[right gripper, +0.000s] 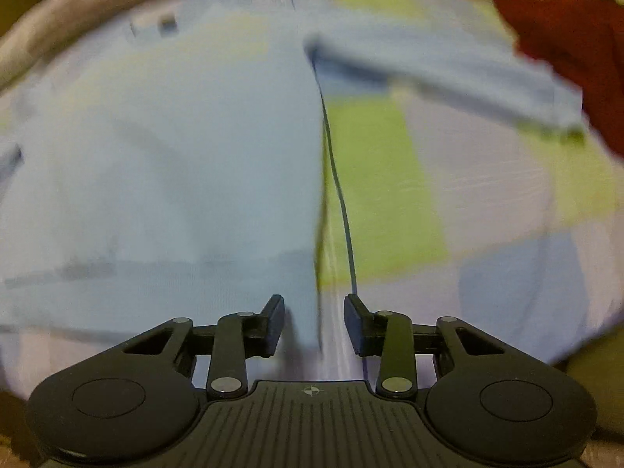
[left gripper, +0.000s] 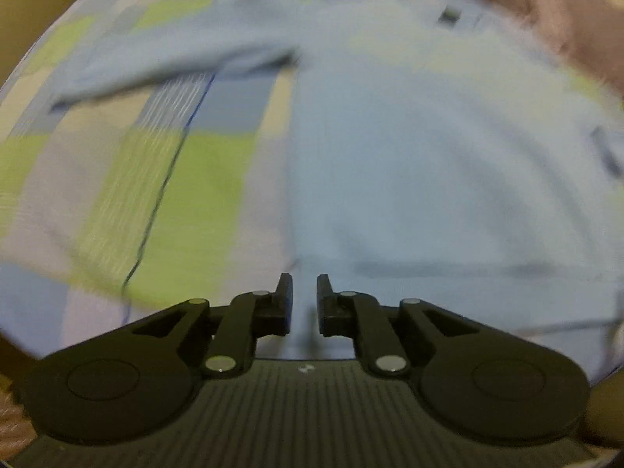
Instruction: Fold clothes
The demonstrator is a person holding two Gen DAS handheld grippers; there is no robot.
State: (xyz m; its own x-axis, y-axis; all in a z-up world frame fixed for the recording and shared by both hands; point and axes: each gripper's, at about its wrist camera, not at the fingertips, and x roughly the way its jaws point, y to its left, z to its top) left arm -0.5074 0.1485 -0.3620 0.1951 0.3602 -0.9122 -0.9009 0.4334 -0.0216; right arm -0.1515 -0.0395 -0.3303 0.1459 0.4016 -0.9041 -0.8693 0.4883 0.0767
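readable text: none, both views are motion-blurred
neck tag: small dark tag (left gripper: 449, 15) near the collar of the light blue sweater (left gripper: 429, 163), also seen from the right wrist (right gripper: 168, 25); too smeared to tell if anything's printed on it
side tag: another dark tag (left gripper: 606, 154) at the sweater's edge, just a blur, nothing legible
left tool mark: tiny white mark (left gripper: 305, 368) on the ribbed black body of the left tool (left gripper: 304, 304), shape unclear
right tool mark: small crosshair circle sign (right gripper: 311, 391) on the right tool (right gripper: 314, 325) body, no letters or numbers
bedsheet: checked bedsheet (left gripper: 195, 179), plain colour blocks, no writing
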